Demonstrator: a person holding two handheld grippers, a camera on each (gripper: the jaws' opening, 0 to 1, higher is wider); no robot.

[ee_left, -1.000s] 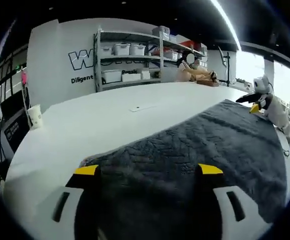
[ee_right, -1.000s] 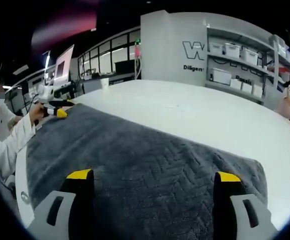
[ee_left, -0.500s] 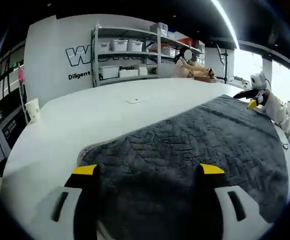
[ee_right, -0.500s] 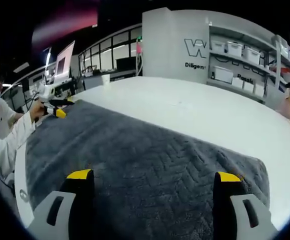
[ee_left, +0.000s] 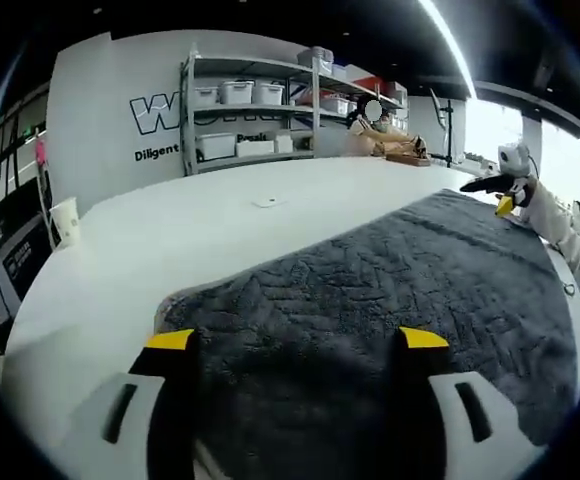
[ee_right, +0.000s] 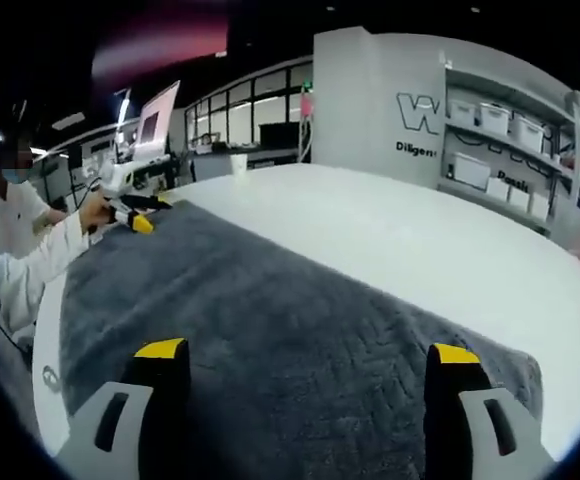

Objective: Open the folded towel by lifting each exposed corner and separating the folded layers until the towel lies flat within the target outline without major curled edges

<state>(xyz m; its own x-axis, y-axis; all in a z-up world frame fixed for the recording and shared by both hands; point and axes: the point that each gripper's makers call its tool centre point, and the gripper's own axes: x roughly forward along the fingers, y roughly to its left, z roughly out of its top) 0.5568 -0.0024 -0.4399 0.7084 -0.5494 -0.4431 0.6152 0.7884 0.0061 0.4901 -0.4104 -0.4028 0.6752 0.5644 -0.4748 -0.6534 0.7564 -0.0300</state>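
Left gripper point(ee_left: 297, 340): jaws spread wide, yellow tips over the near end of the towel; whether they touch the cloth cannot be told.
Right gripper point(ee_right: 297, 352): jaws wide apart, nothing between them but cloth below; contact is unclear.
Towel point(ee_left: 390, 290): dark grey, herringbone weave, spread across the white table point(ee_left: 170, 250); its nearest edge is cut off behind the jaws in both views.
Far corners: each view shows the other gripper, small and blurred, at the towel's distant corner.
Background: shelving rack point(ee_left: 260, 110) with bins, paper cup point(ee_left: 67, 220) at the table edge.
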